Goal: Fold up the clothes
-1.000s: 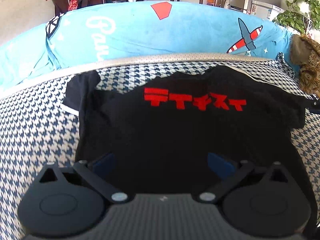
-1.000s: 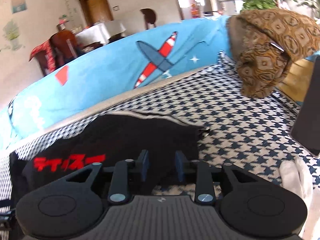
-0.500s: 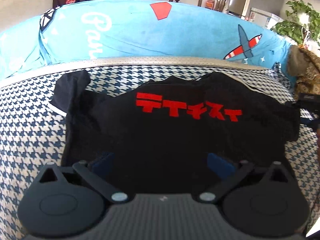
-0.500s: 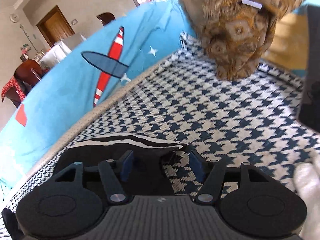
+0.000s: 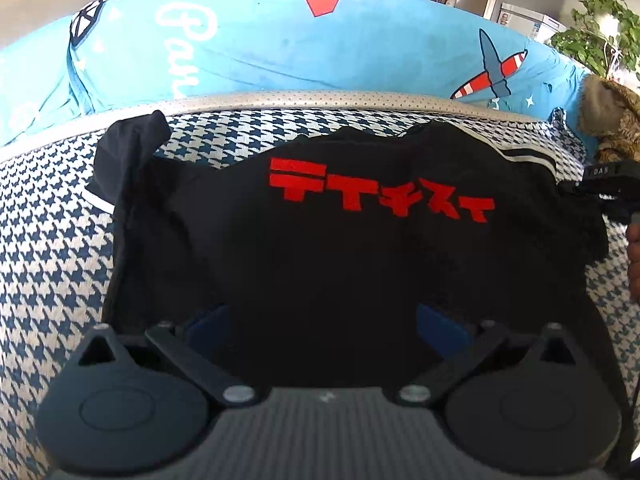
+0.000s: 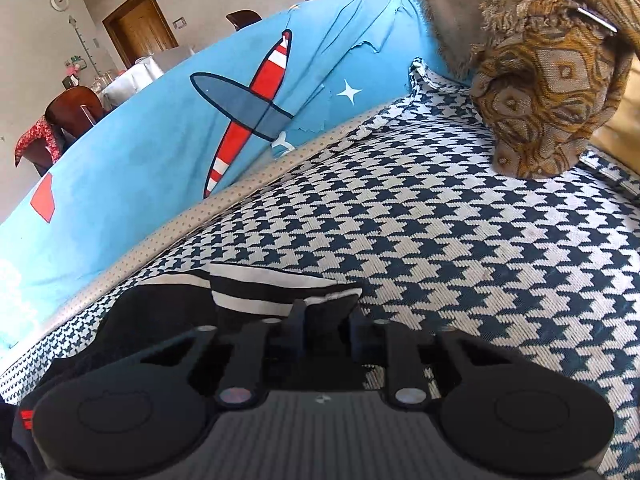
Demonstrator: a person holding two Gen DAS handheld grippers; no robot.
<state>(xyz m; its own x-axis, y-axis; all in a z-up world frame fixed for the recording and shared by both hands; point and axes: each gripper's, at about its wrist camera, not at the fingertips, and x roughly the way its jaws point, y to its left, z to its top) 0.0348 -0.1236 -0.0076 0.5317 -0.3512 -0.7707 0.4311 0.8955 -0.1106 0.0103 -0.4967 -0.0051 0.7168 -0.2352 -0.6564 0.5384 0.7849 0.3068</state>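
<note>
A black T-shirt [image 5: 360,264] with red lettering lies spread face up on the houndstooth cover [image 5: 48,240]. Its left sleeve [image 5: 128,148] is bunched toward the back. My left gripper [image 5: 324,324] hovers over the shirt's lower hem, open, with only flat cloth below its blue pads [image 5: 440,322]. At the shirt's right side, my right gripper [image 6: 326,326] is shut on the white-striped right sleeve [image 6: 280,292]. In the left wrist view that right gripper [image 5: 608,188] shows as a dark shape at the sleeve's end.
A blue blanket [image 5: 320,48] printed with aeroplanes rises along the back edge. A brown patterned cloth [image 6: 540,80] is heaped at the right rear. Bare houndstooth cover [image 6: 480,240] stretches right of the shirt. A person's hand [image 5: 634,256] shows at the right edge.
My right gripper opened wider, dropped to the striped sleeve end and shut on it. The left gripper stayed open over the hem, its view shifting slightly.
</note>
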